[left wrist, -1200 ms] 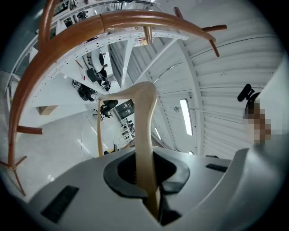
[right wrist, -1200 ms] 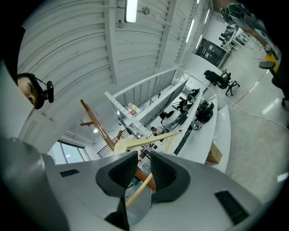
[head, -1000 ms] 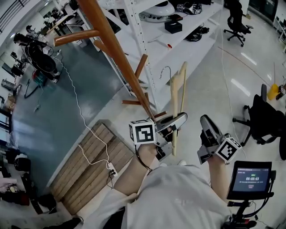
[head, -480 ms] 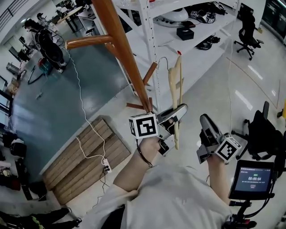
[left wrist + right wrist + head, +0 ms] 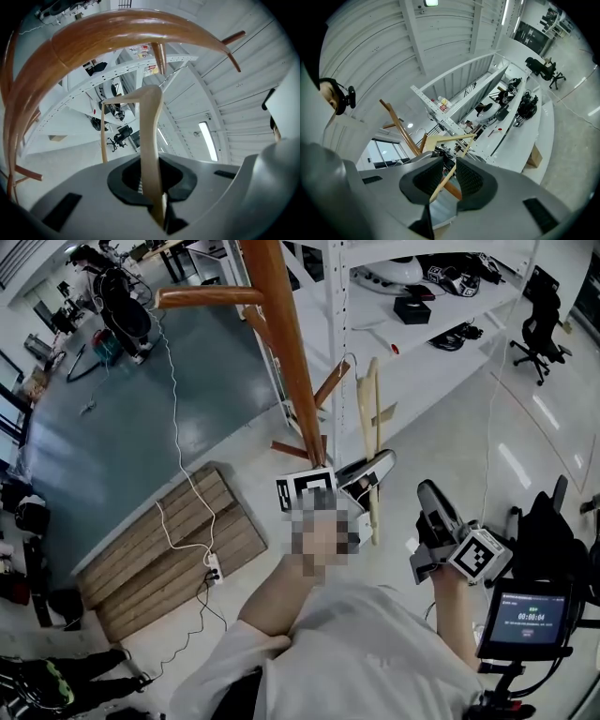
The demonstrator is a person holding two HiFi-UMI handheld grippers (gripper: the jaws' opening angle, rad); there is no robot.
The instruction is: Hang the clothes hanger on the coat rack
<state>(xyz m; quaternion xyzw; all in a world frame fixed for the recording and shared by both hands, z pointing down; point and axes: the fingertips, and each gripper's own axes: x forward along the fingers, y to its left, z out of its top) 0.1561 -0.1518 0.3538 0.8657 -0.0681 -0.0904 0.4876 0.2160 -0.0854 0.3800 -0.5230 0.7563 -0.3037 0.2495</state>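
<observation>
The coat rack (image 5: 286, 352) is a brown wooden pole with angled pegs; one peg (image 5: 202, 296) juts left near the top. A pale wooden hanger (image 5: 367, 423) with a metal hook (image 5: 349, 362) stands upright just right of the pole. My left gripper (image 5: 382, 463) is shut on the hanger's lower part. In the left gripper view the hanger (image 5: 151, 136) rises from the left gripper (image 5: 152, 176), with the rack's pole (image 5: 117, 33) arching above. My right gripper (image 5: 427, 491) hangs to the right, shut and empty. From the right gripper (image 5: 449, 176) the hanger (image 5: 450, 138) shows some way off.
White metal shelving (image 5: 403, 324) with boxes and gear stands right behind the rack. A wooden pallet (image 5: 159, 549) with a power strip and cable lies on the floor at left. Dark office chairs (image 5: 562, 531) and a small screen on a stand (image 5: 532, 615) are at right.
My left gripper has carried the hanger up and closer to the rack's pole. The right gripper has drifted along with it, still empty.
</observation>
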